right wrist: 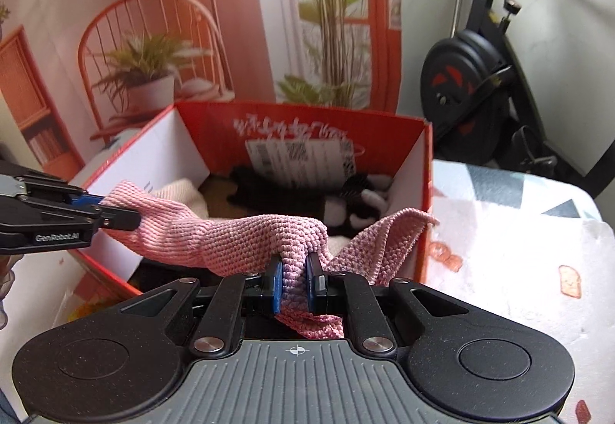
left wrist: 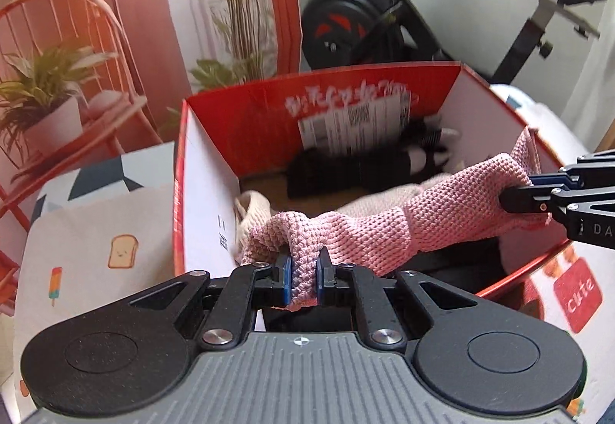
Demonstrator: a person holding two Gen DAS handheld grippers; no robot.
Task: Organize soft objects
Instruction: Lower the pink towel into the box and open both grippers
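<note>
Two tongs: both clamped on one pink knitted cloth (left wrist: 384, 228), one at each end.
Left tongs (left wrist: 304, 281): blue pads nearly together, a bunched fold of the cloth pinched between them; seen side-on in the right wrist view (right wrist: 115, 210), gripping the cloth's far end.
Right tongs (right wrist: 295, 283): pads pressed close on a gathered fold, a short tail of cloth hanging out below; seen in the left wrist view (left wrist: 515, 193) entering from the right edge.
Pink cloth: stretched between the tongs, suspended over the open top of a red cardboard box with white inner walls (left wrist: 246, 124); loose corner draped across the box's right rim (right wrist: 411, 224).
Box contents: black fuzzy fabric item with white patches (left wrist: 369, 170) at the back; cream knitted item (left wrist: 253, 208) by the left wall; brown floor showing between them.
Box back wall: red, white script lettering, white shipping label (right wrist: 296, 155).
Counter: covered by a white printed tablecloth with toast and popsicle motifs (left wrist: 96, 231); box resting on it.
Background: black exercise bike with red-marked flywheel (right wrist: 469, 78) to the right; pink-orange backdrop with printed chair and potted plants (right wrist: 153, 59) behind the box.
</note>
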